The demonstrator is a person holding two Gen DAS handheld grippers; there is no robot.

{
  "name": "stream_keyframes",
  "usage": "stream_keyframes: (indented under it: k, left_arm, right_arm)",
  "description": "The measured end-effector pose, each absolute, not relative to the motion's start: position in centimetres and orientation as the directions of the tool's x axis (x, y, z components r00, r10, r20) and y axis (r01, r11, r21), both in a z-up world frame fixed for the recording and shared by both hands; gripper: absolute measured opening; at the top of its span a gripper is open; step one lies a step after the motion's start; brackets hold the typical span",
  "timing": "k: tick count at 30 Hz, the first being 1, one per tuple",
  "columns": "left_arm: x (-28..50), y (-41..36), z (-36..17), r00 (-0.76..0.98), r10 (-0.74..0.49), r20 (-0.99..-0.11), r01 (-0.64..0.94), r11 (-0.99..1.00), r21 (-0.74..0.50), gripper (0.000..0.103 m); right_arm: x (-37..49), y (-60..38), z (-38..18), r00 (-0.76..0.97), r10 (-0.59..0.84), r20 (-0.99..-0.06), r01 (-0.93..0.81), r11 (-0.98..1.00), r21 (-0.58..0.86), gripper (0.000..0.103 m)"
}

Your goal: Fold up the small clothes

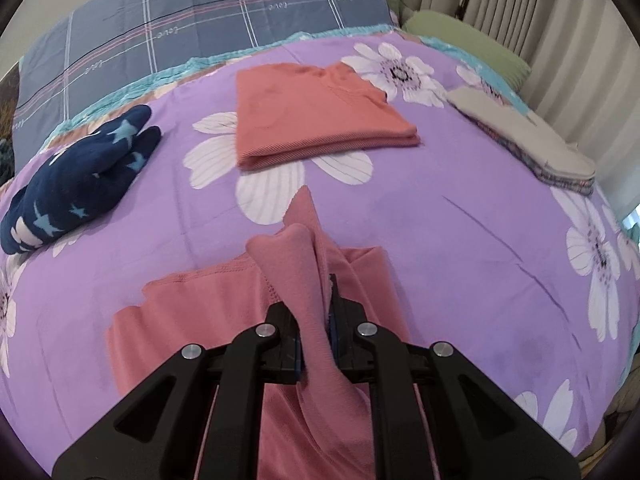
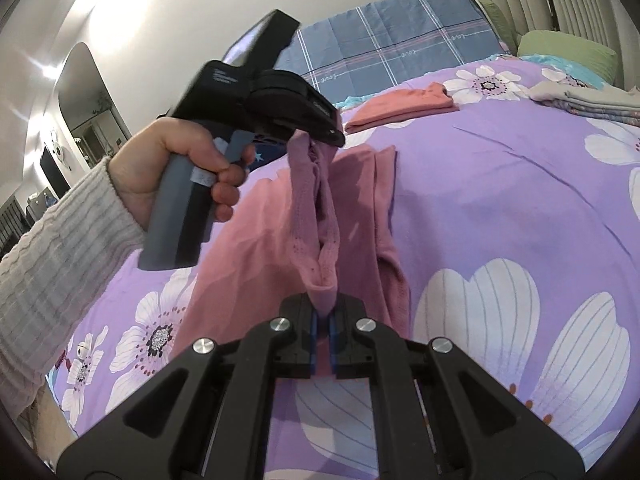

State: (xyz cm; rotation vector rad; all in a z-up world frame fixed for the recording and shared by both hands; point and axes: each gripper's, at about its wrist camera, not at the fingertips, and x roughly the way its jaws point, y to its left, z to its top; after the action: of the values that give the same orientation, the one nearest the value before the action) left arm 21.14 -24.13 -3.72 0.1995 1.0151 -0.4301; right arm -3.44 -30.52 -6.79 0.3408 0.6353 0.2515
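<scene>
A pink garment (image 1: 192,312) lies partly on the purple flowered bedspread (image 1: 460,240) and is lifted along one hemmed edge. My left gripper (image 1: 316,312) is shut on a bunched fold of that pink cloth. In the right wrist view, my right gripper (image 2: 323,320) is shut on the stitched hem of the same pink garment (image 2: 260,240). The edge stretches from it up to the left gripper (image 2: 320,132), which a hand in a white knitted sleeve (image 2: 56,248) holds above the bed.
A folded salmon garment (image 1: 316,112) lies further back on the bed. A dark blue star-patterned cloth (image 1: 80,176) sits at the left, and a stack of folded pale clothes (image 1: 532,140) at the right. A plaid pillow (image 1: 200,20) is behind, curtains at the right.
</scene>
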Motion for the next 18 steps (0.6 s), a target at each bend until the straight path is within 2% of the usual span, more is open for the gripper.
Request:
stream_keyframes:
  k: [6, 7, 8, 9, 11, 18]
  left_arm:
    - [21.7, -26.7, -5.4, 0.465, -0.140, -0.874, 0.444, 0.891, 0.093, 0.011]
    - [21.7, -27.0, -5.5, 0.465, -0.137, -0.875, 0.447, 0.889, 0.099, 0.018]
    - [21.6, -27.2, -5.3, 0.470, -0.151, -0.870, 0.455, 0.886, 0.092, 0.030]
    - [21.3, -27.2, -4.8, 0.483, -0.165, -0.860, 0.458, 0.885, 0.088, 0.035]
    - [20.3, -26.9, -3.0, 0.542, -0.201, -0.816, 0.458, 0.885, 0.086, 0.051]
    - [12.6, -22.7, 2.3, 0.669, -0.259, -0.696, 0.503, 0.848, 0.168, 0.074]
  right_arm:
    - [-2.9, -31.5, -7.6, 0.765, 0.348, -0.542, -0.105, 0.898, 0.428, 0.004]
    - [-2.8, -31.8, -7.8, 0.757, 0.359, -0.546, -0.101, 0.890, 0.445, 0.004]
    - [-2.6, -32.1, -8.1, 0.750, 0.369, -0.549, -0.098, 0.882, 0.460, 0.004]
    - [-2.5, -32.4, -8.4, 0.739, 0.385, -0.553, -0.094, 0.872, 0.481, 0.004]
    - [-2.2, -33.2, -9.2, 0.716, 0.420, -0.558, -0.085, 0.845, 0.527, 0.004]
    - [-1.3, -35.0, -10.7, 0.662, 0.537, -0.522, -0.073, 0.740, 0.668, 0.004]
